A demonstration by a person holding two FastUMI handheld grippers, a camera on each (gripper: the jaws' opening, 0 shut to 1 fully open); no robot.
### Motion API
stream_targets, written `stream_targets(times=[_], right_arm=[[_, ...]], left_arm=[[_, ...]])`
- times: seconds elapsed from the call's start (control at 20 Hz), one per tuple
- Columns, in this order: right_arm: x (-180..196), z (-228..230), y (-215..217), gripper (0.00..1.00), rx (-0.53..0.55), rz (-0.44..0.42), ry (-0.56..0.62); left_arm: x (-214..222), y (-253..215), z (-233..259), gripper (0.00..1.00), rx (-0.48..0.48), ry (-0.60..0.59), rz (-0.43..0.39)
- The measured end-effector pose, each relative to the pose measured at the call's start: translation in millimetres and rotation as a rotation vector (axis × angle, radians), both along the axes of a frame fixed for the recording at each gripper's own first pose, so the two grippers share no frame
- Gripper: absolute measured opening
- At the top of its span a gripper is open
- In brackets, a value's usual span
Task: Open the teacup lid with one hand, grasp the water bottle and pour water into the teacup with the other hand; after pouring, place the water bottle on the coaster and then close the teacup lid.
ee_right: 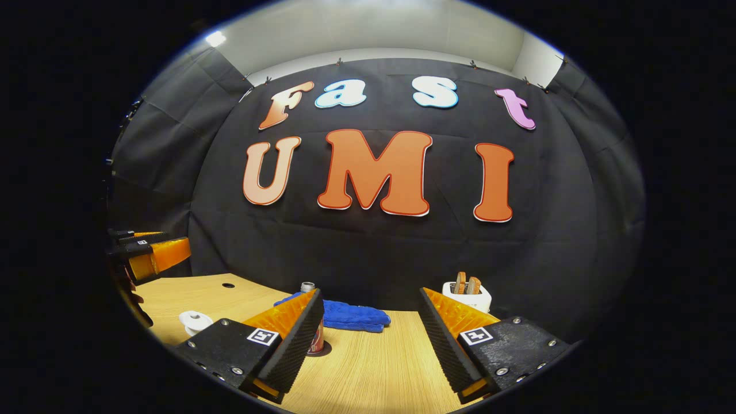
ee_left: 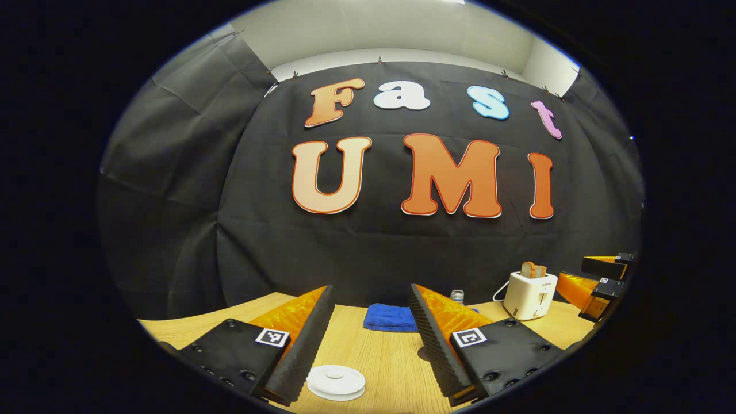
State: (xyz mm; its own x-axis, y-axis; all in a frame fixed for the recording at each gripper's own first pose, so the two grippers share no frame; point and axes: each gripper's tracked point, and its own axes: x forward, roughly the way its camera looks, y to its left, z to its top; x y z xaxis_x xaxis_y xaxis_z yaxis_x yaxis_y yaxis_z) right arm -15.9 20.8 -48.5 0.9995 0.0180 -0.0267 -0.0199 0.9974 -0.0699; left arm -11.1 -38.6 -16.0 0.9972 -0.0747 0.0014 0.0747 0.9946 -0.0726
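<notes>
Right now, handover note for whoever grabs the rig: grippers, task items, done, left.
Left gripper: open, empty, above the white teacup lid, which sits on the table.
Right gripper: open, empty; the water bottle stands just behind its left finger, near the blue cloth.
Done: nothing visible yet.
Left: lift lid, pour, put bottle on coaster, close lid.

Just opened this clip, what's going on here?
Nothing is held at this moment. A person has a gripper in each hand over a wooden table, both open. The left gripper hovers above the white teacup lid, which looks still in place. The right gripper faces the water bottle, partly hidden behind one finger. A blue cloth and a toaster sit farther back.
</notes>
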Motion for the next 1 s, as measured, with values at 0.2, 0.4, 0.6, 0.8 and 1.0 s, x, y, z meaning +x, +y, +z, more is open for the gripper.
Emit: stream_targets(times=[0.2, 0.4, 0.6, 0.8, 1.0], right_arm=[[0.1, -0.4, -1.0, 0.98, -0.001, -0.003, 0.002], [-0.2, -2.4, -0.4, 0.98, -0.002, -0.004, 0.006], [-0.5, -1.5, -0.9, 0.98, -0.004, -0.007, 0.006], [-1.5, -3.2, 0.3, 0.98, -0.006, -0.004, 0.01], [-0.9, -2.3, 0.5, 0.99, -0.005, -0.006, 0.009]], left_arm=[[1.1, 3.9, -1.1, 0.88, 0.01, -0.003, 0.014], [0.5, 5.3, -0.9, 0.91, 0.009, -0.006, 0.019], [0.7, 4.9, 0.7, 0.88, 0.008, -0.011, 0.02], [-0.4, 5.6, 0.2, 0.84, 0.005, -0.011, 0.021], [-1.5, 5.5, 0.4, 0.88, 0.007, -0.014, 0.019]])
